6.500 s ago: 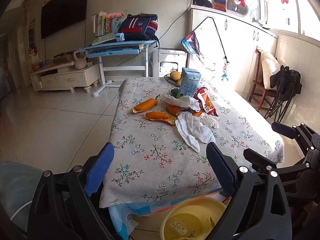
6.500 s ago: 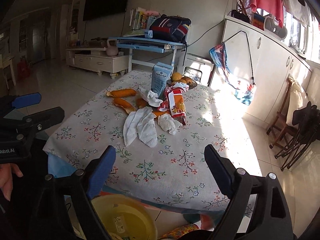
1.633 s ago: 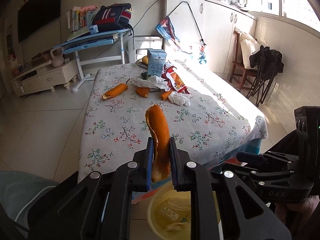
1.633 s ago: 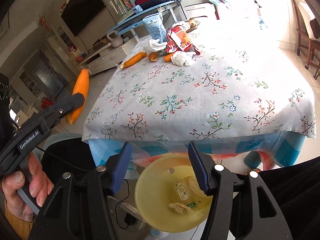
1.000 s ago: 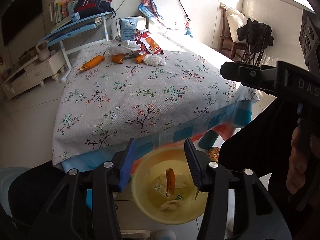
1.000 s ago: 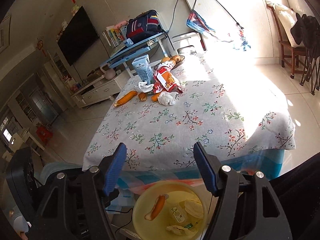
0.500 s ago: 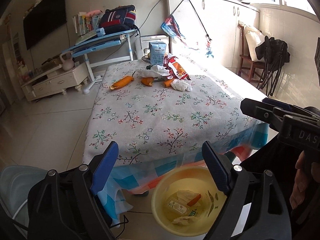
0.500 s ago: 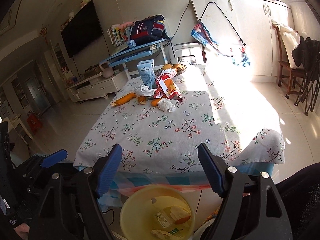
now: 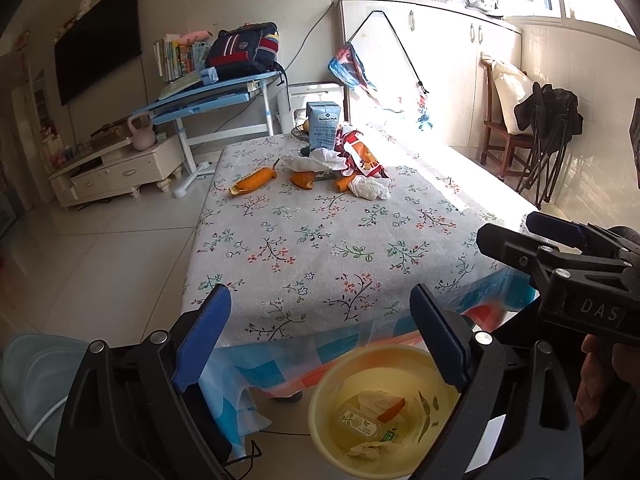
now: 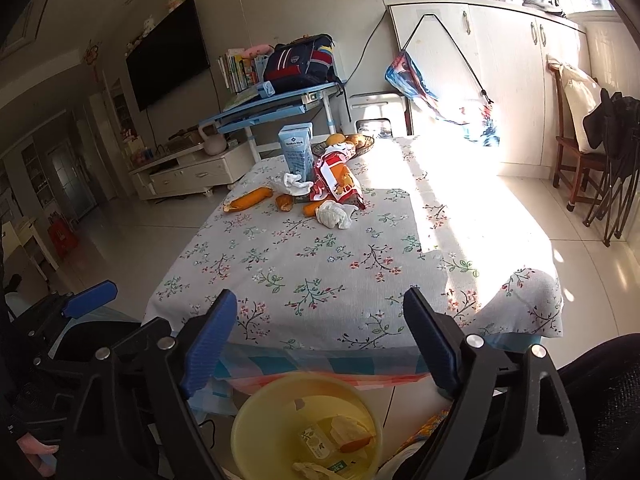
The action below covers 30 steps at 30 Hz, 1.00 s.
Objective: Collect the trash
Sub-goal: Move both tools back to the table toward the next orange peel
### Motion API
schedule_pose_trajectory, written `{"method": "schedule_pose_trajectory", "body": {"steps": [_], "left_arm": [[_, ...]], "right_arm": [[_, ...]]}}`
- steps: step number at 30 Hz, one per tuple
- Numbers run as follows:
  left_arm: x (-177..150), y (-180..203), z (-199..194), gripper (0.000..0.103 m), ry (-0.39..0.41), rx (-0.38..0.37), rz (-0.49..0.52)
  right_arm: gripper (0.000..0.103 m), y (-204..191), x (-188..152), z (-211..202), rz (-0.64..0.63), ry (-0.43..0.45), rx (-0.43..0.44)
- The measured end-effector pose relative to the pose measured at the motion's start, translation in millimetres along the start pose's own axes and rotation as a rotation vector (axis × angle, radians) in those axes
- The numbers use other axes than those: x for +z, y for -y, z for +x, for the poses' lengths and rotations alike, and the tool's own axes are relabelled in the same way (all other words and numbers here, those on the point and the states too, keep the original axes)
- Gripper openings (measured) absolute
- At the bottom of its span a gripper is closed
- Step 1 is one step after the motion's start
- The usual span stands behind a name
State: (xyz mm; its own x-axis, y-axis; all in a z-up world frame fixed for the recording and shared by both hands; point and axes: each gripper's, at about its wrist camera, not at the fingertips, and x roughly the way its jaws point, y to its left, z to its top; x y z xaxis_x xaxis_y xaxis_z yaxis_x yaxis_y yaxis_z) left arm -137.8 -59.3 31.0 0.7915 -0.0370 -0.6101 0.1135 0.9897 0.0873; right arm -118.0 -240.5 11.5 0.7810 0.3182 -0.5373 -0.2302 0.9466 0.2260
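A yellow bin (image 9: 332, 416) (image 10: 256, 432) stands on the floor under the table's near edge, holding an orange peel (image 9: 391, 407), a small bottle and crumpled paper. My left gripper (image 9: 320, 340) hovers above the bin, jaws still opening, nothing between them. My right gripper (image 10: 320, 340) is the same, jaws widening and empty. At the table's far end lie orange peels (image 9: 253, 182) (image 10: 248, 199), crumpled tissues (image 9: 370, 188) (image 10: 334, 214), a red snack wrapper (image 9: 362, 156) (image 10: 336, 176) and a blue carton (image 9: 323, 126) (image 10: 297, 152).
The floral tablecloth (image 9: 320, 240) covers the table. A fruit basket (image 10: 352, 142) sits behind the carton. A blue desk (image 9: 208, 96) with a backpack, a white cabinet (image 9: 432, 80) and a wooden chair (image 9: 508, 136) stand around. The other hand's gripper (image 9: 560, 260) is at right.
The left jaws opened and the orange peel dropped into the yellow bin. Both grippers then tilted up from the bin toward the table, jaws spreading wider.
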Motion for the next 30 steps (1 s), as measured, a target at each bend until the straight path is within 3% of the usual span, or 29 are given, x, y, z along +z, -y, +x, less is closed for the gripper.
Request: {"method": "schedule_pose_trajectory", "body": {"steps": [11, 24, 30], "left_arm": [[4.5, -8.3, 4.9, 0.088, -0.051, -0.008, -0.044], [14.4, -16.3, 21.2, 0.088, -0.070, 0.023, -0.050], [20.9, -38.0, 40.1, 0.088, -0.067, 0.057, -0.074]], "right_arm": [[0.082, -7.3, -0.3, 2.8, -0.016, -0.007, 0.001], [0.082, -9.8, 3.0, 14.3, -0.016, -0.028, 0.002], [0.082, -10.8, 6.8, 26.1, -0.021, -0.058, 0.009]]}}
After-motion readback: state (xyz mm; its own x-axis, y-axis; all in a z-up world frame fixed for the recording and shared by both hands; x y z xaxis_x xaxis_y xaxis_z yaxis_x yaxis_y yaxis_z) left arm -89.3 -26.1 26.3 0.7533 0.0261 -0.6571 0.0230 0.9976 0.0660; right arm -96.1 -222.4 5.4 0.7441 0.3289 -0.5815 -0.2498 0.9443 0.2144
